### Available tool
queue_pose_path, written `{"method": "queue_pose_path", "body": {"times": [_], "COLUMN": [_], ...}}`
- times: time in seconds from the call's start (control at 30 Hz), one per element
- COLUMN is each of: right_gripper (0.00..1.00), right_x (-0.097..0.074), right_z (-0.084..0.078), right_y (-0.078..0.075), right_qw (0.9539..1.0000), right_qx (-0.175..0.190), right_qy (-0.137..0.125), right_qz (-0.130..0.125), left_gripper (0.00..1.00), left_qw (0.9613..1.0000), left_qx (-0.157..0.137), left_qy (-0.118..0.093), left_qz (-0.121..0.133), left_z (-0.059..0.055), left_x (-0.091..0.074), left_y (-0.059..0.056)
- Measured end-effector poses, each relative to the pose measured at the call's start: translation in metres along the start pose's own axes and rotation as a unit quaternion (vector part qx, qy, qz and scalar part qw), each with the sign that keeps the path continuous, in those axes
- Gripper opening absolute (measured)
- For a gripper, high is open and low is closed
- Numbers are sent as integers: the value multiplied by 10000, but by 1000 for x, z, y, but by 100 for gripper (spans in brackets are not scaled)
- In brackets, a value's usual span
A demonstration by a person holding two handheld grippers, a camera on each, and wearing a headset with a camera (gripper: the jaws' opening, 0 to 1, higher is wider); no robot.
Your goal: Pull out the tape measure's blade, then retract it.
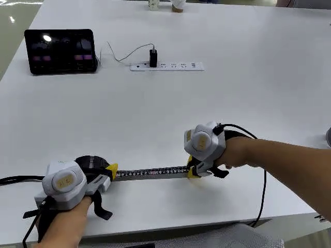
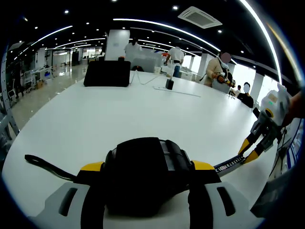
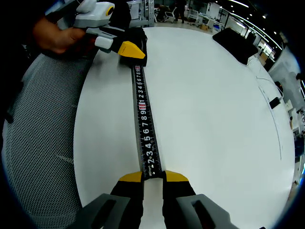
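- One tape measure is in play, lying along the near edge of the white table. Its black case sits at about 7 o'clock from the wearer. The blade runs flat on the top from the case toward 3 o'clock, partly drawn out.
- Two grippers, both occupied. The left gripper has its jaws spread fairly wide and clamped across the case's flanks. The right gripper, at about 5 o'clock, has its jaws pinched narrow on the blade's free end.
- I'd judge the case hard-shelled, compact and a bit weighty for its size. It looks smooth, so a firm squeeze across the sides suits it.
- The blade I'd take for thin sprung steel: light, slick and stiff along its length, but ready to kink if twisted and keen to snap home. The tip is the place to hold, and it wants feeding back slowly.
- Farther off, at 12 o'clock, lies one power strip with one black plug in it and one thin cable trailing away.
- One dark tablet stands at 11 o'clock.
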State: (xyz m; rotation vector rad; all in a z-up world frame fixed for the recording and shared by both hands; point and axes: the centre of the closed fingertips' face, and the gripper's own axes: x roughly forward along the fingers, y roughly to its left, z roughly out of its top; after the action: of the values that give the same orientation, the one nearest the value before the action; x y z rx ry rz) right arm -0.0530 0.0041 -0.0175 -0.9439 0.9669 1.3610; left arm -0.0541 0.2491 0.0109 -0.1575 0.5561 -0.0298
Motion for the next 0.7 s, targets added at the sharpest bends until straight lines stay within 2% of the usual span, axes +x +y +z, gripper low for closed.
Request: {"method": "queue_pose_path", "body": {"times": [0.7], "right_gripper": [11], "right_x": [2], "right_z": [5], "right_y": [0], "right_qw": [10000], "right_qx": [-19], "right_qy": [49], "right_qz": [2], "left_gripper": [66], "left_qw": [10000], "left_qx": [-17], "left_qy": [5], "left_qz": [-5], "left_z": [0], "left_x": [0], "left_y": [0]}}
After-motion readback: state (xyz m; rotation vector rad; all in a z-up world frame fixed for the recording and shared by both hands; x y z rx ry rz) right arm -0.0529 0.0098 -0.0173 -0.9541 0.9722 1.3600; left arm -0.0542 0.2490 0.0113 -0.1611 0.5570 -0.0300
